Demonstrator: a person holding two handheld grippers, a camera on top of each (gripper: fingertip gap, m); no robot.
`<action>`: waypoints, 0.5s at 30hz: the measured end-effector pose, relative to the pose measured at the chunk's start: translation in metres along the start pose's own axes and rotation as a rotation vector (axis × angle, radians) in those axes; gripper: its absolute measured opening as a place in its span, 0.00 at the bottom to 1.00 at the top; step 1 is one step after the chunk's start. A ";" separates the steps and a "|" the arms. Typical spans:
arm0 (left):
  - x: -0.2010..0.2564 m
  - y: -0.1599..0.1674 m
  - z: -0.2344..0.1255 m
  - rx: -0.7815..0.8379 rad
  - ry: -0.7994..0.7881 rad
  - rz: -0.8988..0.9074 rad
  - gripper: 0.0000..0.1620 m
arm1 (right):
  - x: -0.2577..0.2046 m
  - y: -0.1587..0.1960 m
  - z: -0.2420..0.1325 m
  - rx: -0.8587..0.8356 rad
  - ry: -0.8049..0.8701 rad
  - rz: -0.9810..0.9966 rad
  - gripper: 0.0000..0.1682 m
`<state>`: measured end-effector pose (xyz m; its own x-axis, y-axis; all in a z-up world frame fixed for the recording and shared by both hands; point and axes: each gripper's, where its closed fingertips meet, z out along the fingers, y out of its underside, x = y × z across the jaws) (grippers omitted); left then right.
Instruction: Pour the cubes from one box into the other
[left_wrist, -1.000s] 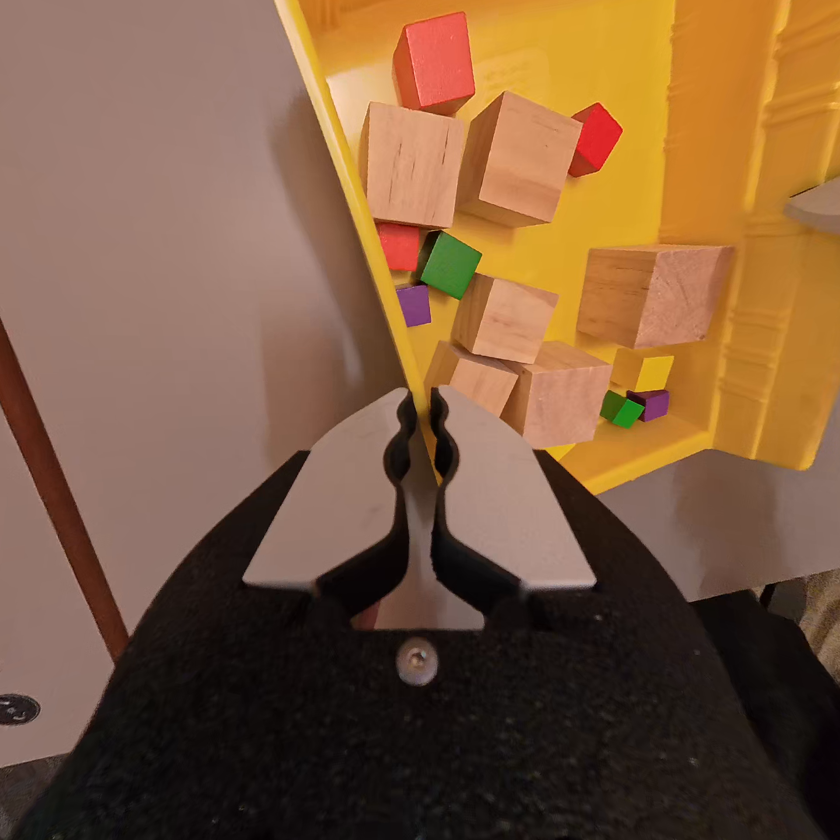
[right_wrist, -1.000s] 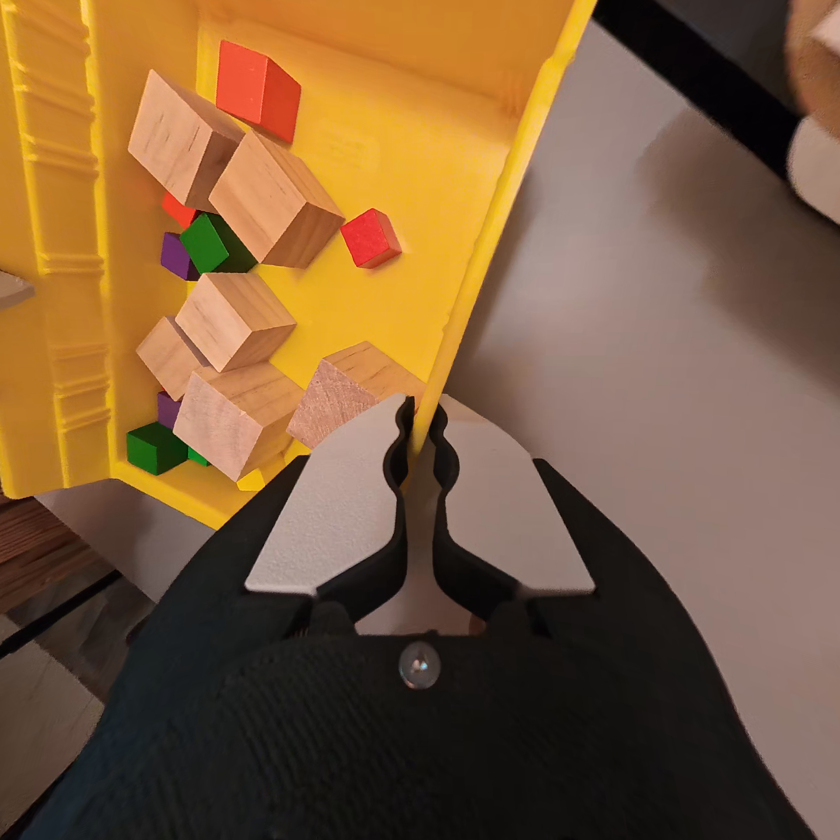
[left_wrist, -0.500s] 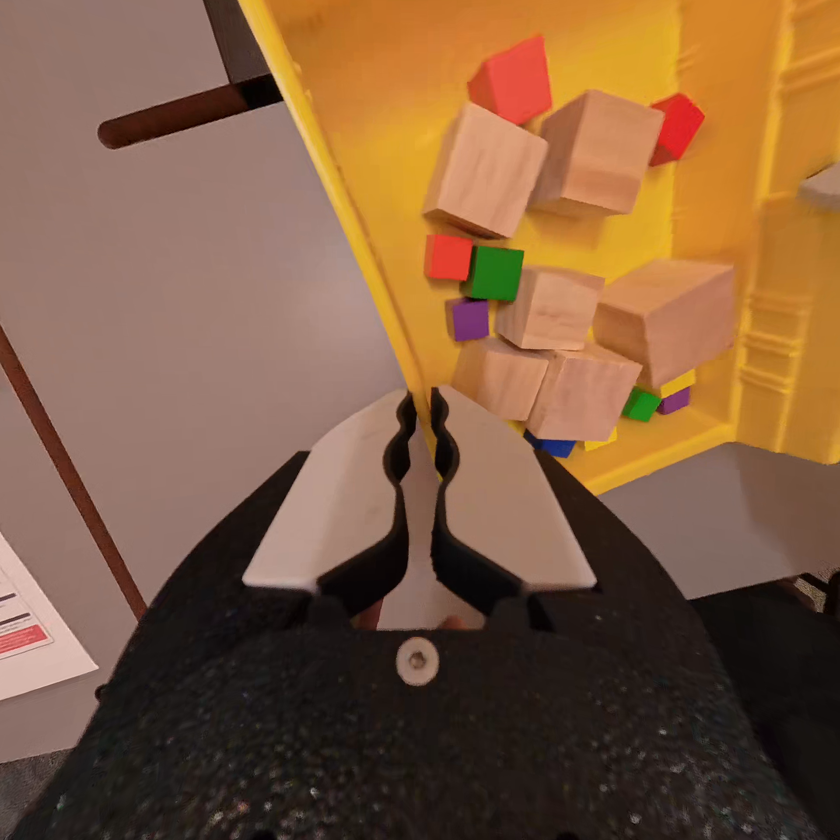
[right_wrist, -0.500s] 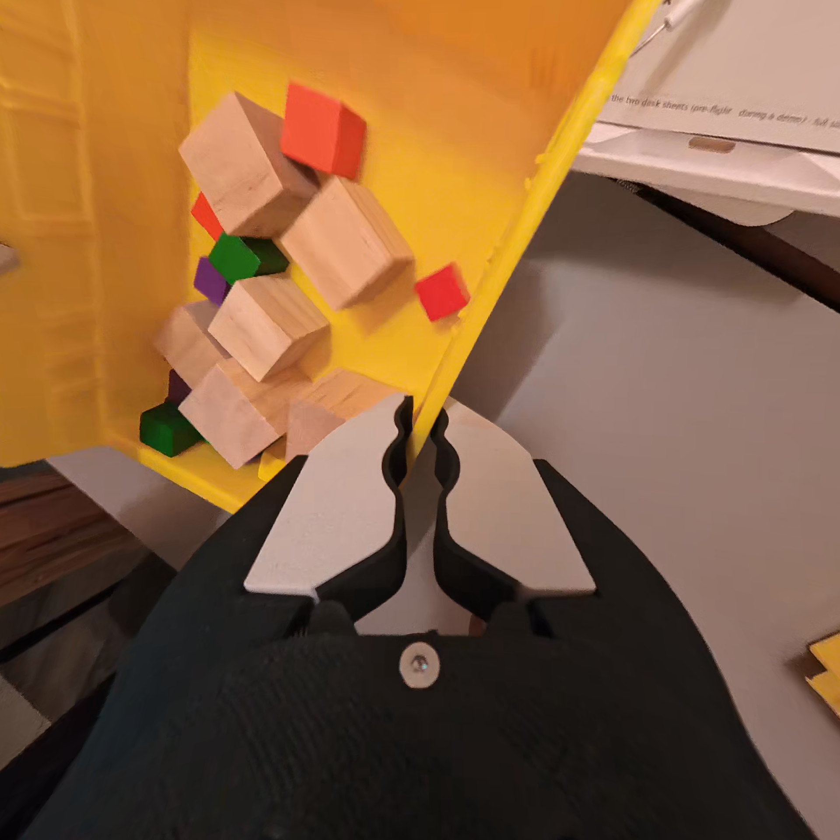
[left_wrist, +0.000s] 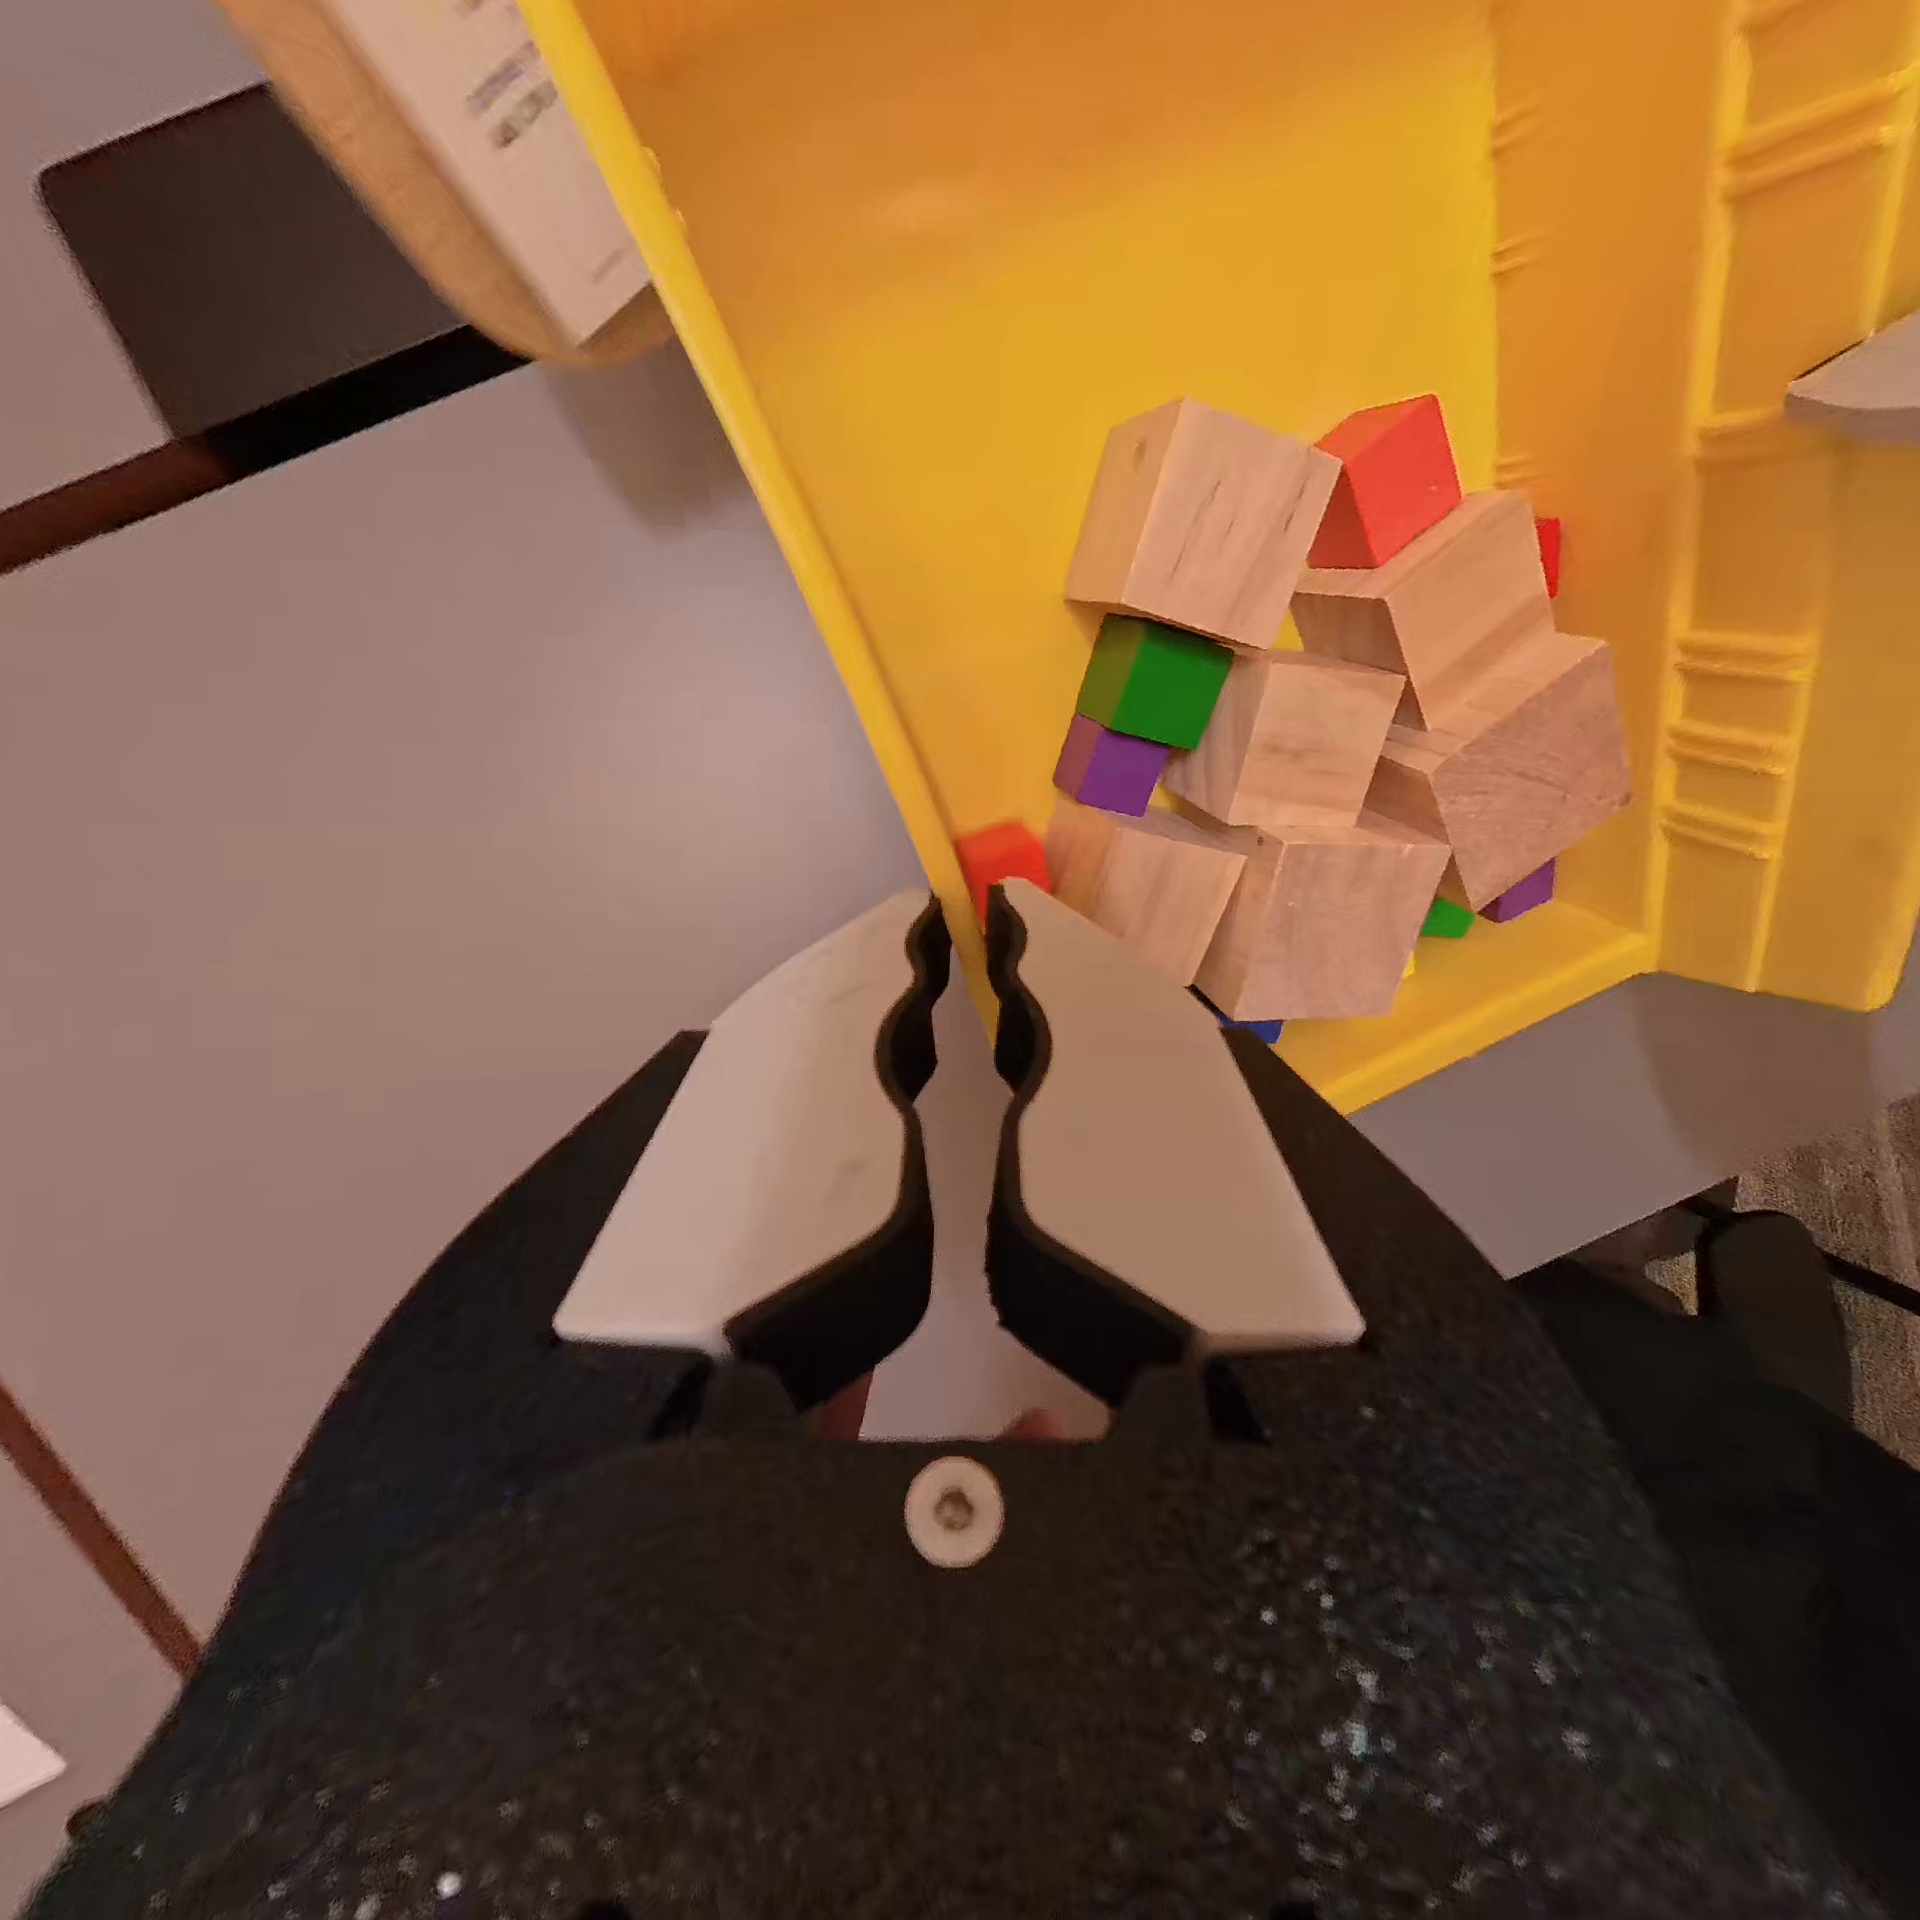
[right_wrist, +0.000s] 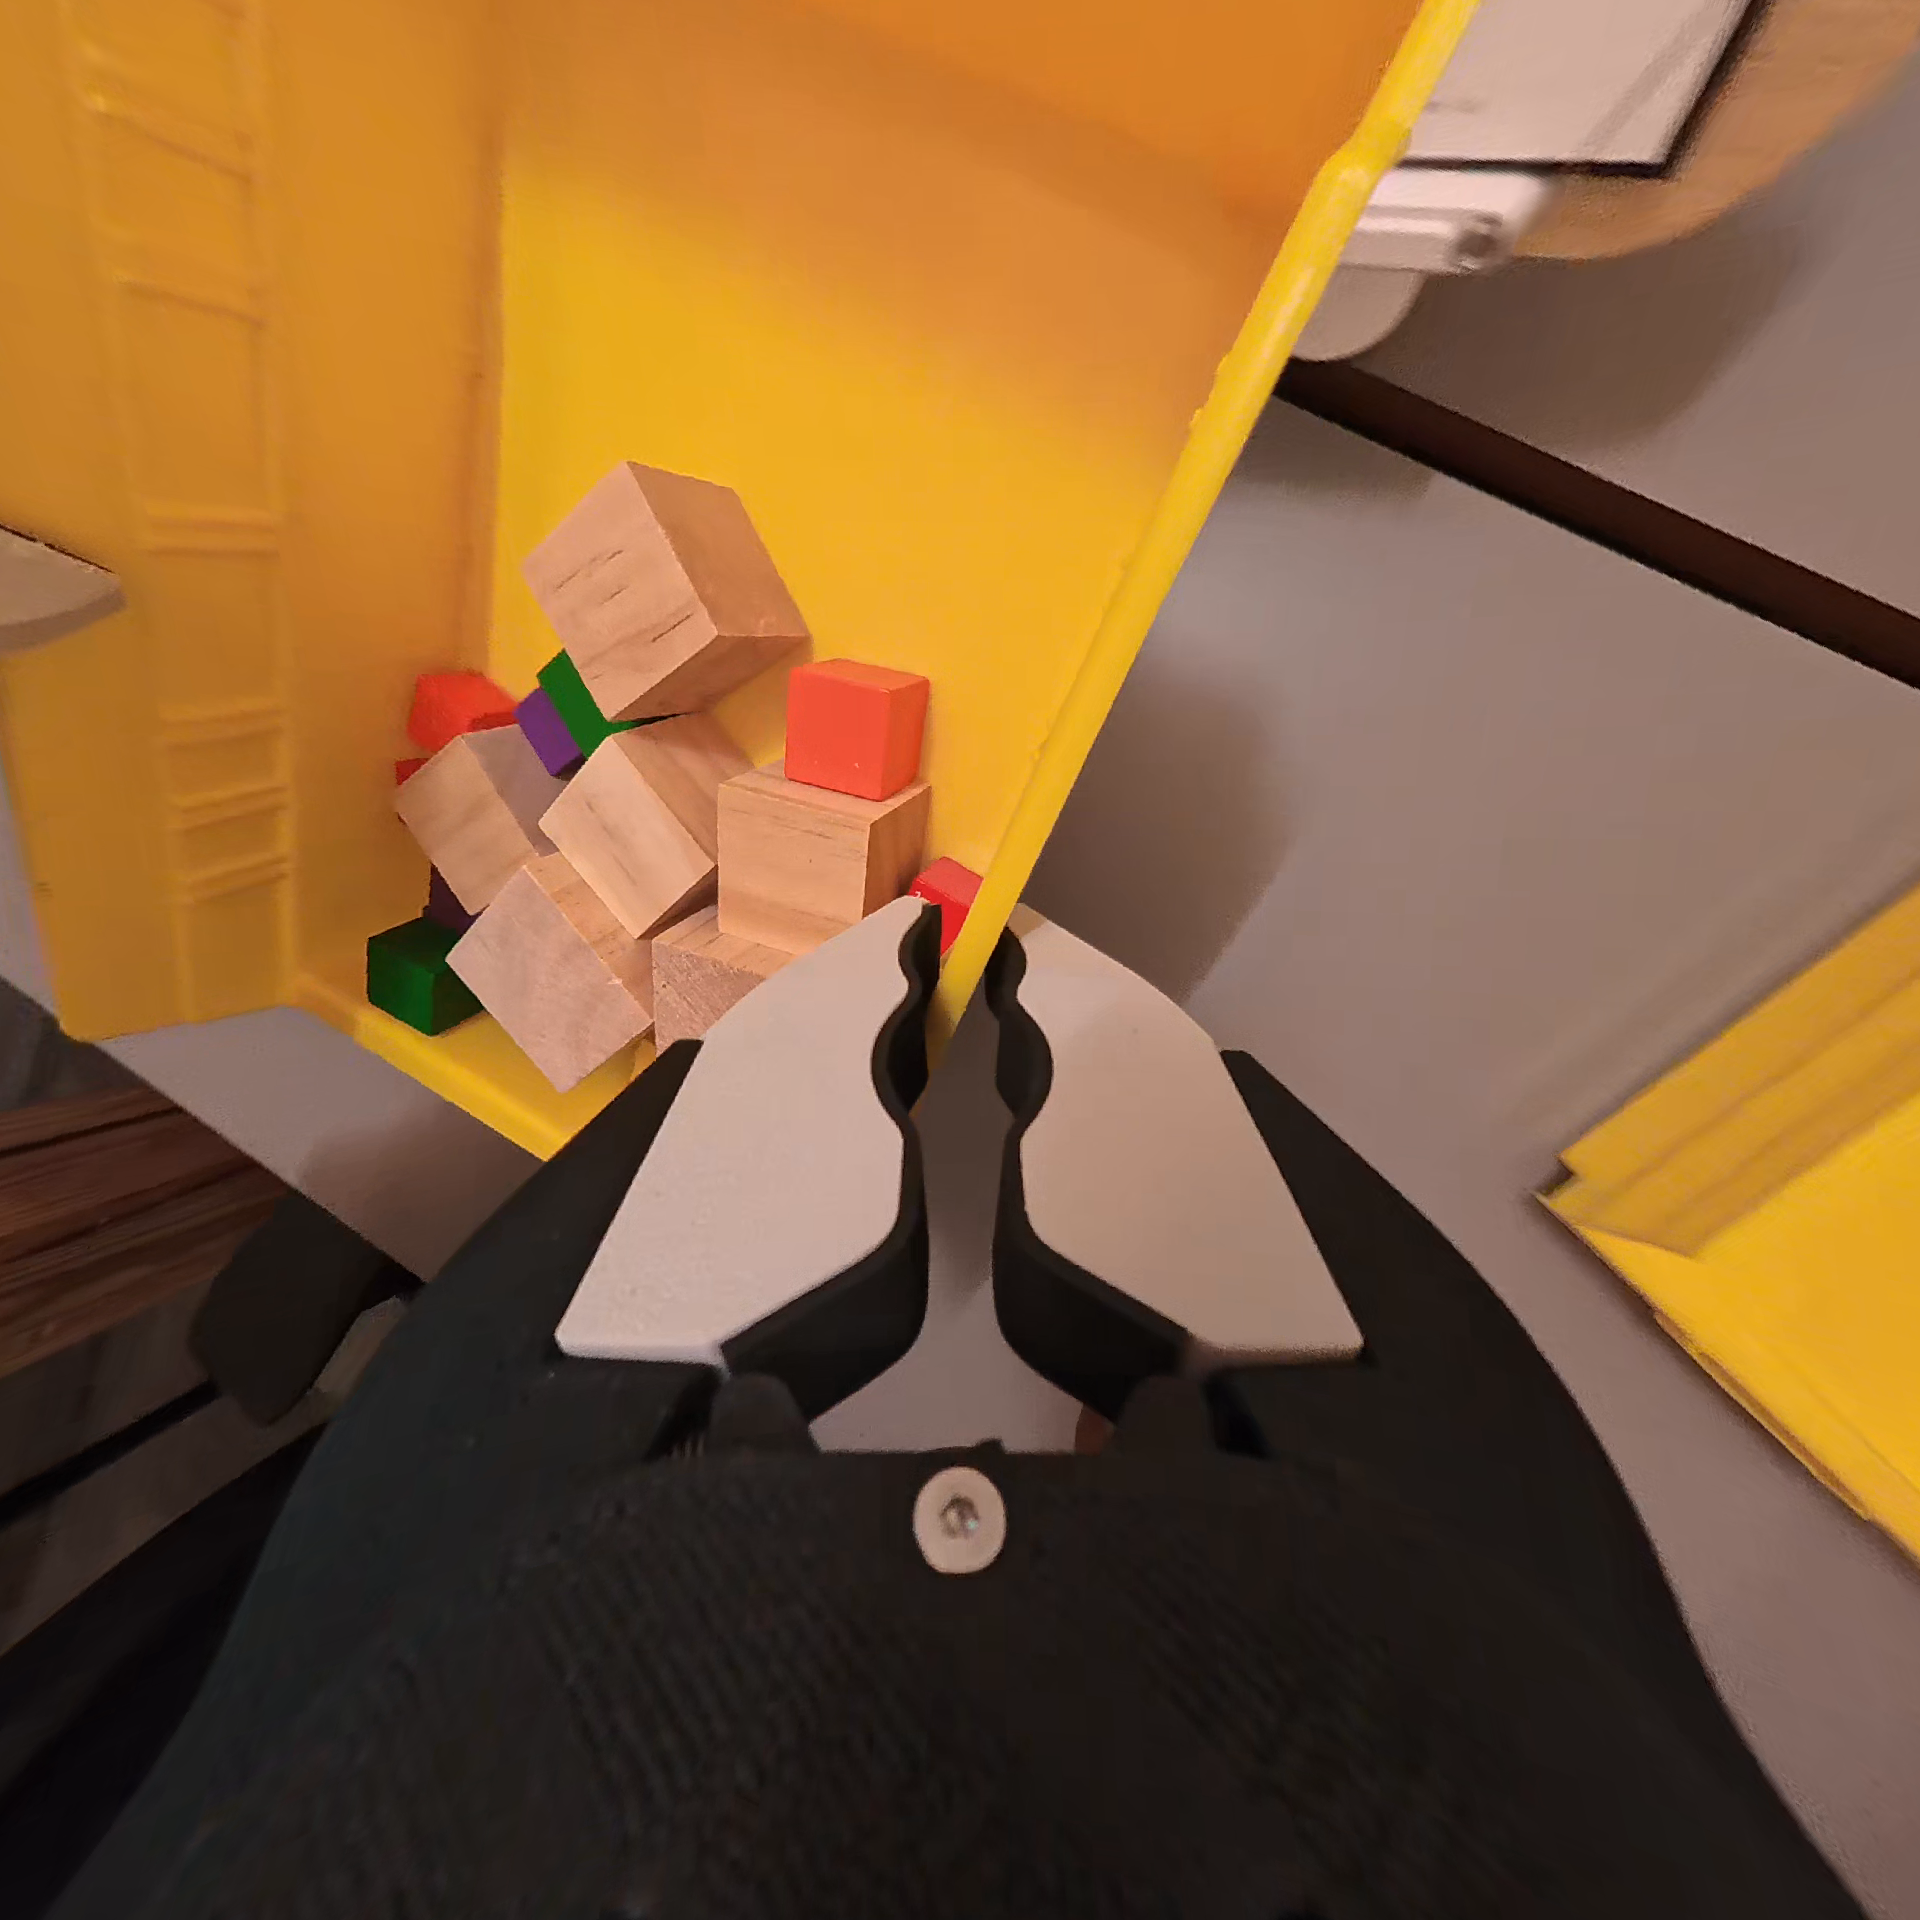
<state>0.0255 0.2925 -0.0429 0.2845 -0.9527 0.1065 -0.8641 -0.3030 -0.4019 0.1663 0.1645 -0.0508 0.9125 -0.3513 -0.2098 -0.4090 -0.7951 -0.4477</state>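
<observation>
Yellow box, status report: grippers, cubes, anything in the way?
Left gripper and right gripper shut on yellow box rims. Box tilted, cubes piled at its low end, none out. Second yellow box right; path clear.

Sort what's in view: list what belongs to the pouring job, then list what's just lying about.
Job: yellow box, held by left gripper and right gripper; wooden and coloured cubes heaped inside; second yellow box.

Lying about: clipboard with paper; grey table.
</observation>
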 end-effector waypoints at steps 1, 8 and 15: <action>0.012 -0.007 0.006 0.007 0.013 0.017 0.04 | 0.013 0.005 -0.006 0.003 0.015 0.013 0.05; 0.117 -0.065 0.051 0.028 0.174 0.141 0.04 | 0.123 0.042 -0.064 0.031 0.157 0.130 0.05; 0.220 -0.134 0.086 0.049 0.269 0.263 0.04 | 0.232 0.072 -0.120 0.079 0.258 0.250 0.04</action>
<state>0.2398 0.1253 -0.0437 -0.0694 -0.9717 0.2260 -0.8705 -0.0517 -0.4894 0.3497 -0.0332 -0.0271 0.7521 -0.6515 -0.0994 -0.6102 -0.6314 -0.4785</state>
